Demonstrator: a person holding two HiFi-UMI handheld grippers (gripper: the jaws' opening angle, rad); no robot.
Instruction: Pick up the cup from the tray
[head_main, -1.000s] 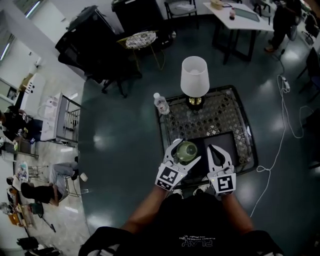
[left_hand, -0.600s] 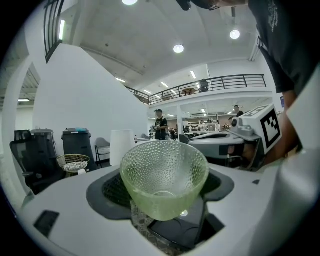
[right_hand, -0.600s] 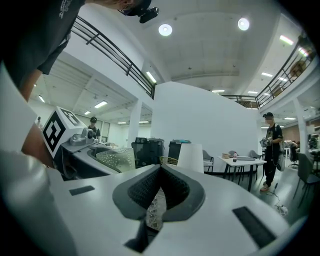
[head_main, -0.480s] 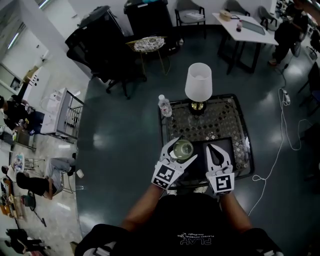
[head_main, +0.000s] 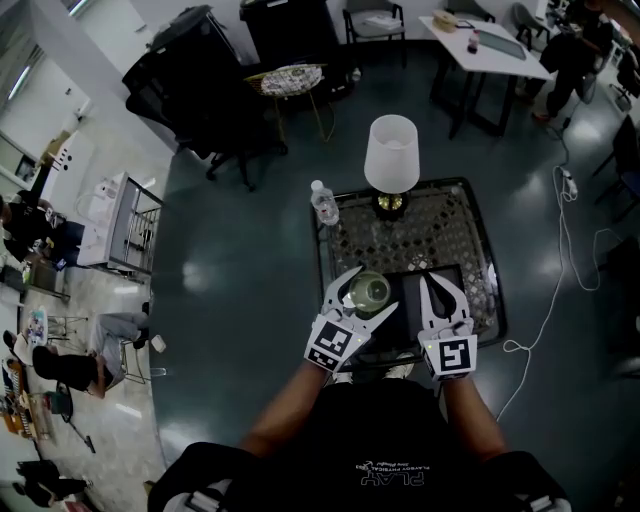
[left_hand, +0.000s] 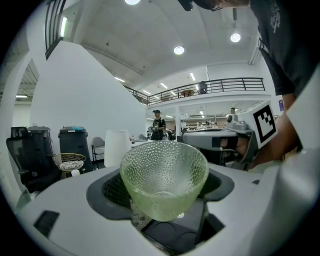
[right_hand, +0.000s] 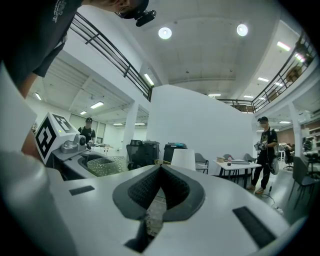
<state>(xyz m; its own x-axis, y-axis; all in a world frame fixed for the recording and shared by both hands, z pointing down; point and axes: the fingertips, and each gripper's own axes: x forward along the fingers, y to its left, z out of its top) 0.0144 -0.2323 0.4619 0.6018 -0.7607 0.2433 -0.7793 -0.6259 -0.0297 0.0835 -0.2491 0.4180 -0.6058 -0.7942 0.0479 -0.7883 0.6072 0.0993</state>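
Holding a green glass cup (left_hand: 165, 175) between its two jaws, the left gripper (head_main: 372, 293) is open only as wide as the cup, and the dark pads press on both sides of it. The cup is upright, over the left part of the black tray (head_main: 412, 300); if its bottom touches the tray I cannot tell. The right gripper (right_hand: 160, 170) is just beside it, over the same tray, with the jaw tips together and nothing between them. The tray lies on a small patterned table (head_main: 440, 225), near a white lamp (head_main: 390, 150) and a water bottle (head_main: 322, 204).
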